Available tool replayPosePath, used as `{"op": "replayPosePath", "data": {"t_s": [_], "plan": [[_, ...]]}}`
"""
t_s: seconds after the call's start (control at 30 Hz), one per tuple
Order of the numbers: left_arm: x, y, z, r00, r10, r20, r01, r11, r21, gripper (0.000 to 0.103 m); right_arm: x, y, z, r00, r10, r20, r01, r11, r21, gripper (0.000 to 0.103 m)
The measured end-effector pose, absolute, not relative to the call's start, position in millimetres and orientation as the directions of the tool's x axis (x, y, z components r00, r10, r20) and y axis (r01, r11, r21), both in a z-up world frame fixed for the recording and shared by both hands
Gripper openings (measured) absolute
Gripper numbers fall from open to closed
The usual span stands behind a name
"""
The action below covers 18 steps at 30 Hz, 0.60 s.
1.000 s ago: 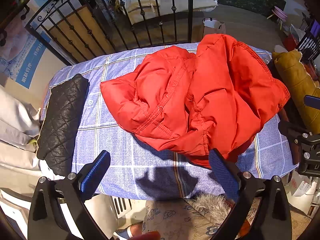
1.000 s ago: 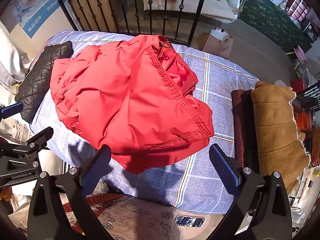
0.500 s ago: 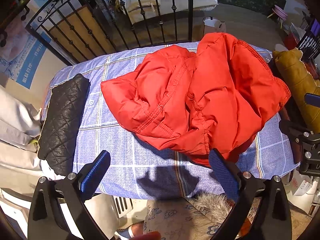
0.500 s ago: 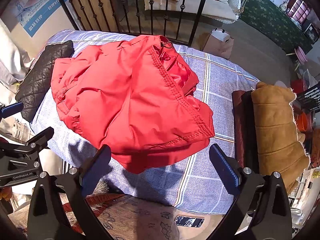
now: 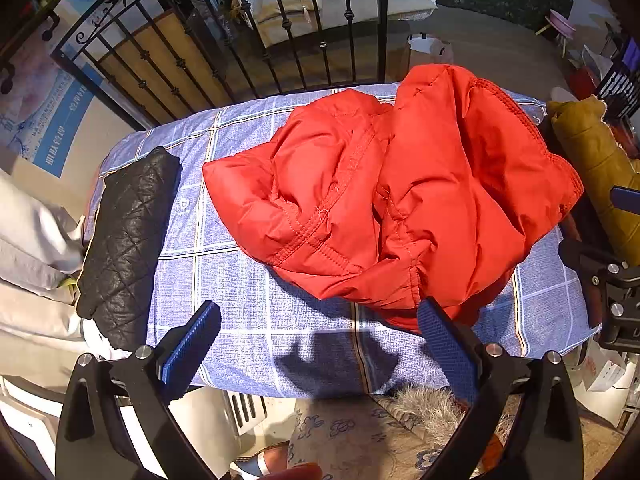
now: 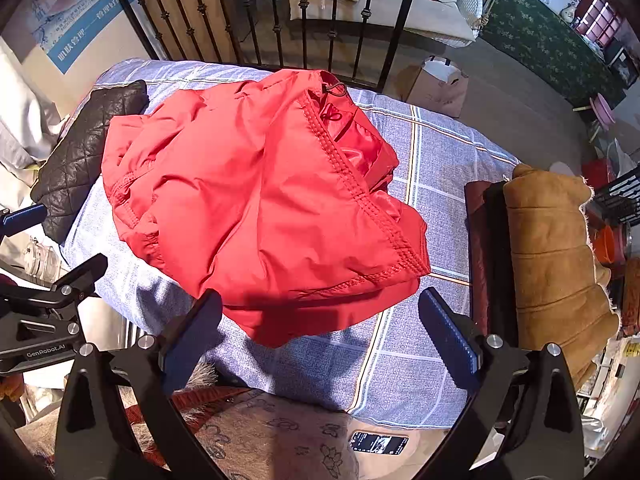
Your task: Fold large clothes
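Checked blue bedspread (image 5: pixel 248 280) under crumpled red jacket (image 5: pixel 400 200); iron railing (image 5: pixel 280 40) behind.

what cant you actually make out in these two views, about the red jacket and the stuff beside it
- Red jacket: crumpled in both views, so its sleeves and front closure are buried in its own folds.
- Black quilted garment: its far side is hidden by the pale bedding in the left wrist view.
- Tan coat: its right part runs off the frame in the right wrist view.
- Phone: screen too small to read.
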<state>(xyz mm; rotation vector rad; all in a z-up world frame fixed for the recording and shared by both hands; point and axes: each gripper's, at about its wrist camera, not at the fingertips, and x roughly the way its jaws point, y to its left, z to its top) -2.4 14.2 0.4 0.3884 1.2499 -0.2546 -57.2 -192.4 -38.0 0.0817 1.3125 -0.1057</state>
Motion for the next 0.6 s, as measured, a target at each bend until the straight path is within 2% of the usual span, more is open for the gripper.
{"op": "replayPosePath", "data": {"t_s": [0.6], "plan": [[-4.3, 16.5, 1.8, 0.298, 0.027, -0.954, 0.393, 0.908, 0.149, 0.097, -57.7, -191.7, -38.8, 0.252, -0.029, -0.967, 0.125, 0.992, 0.003, 0.097]]}}
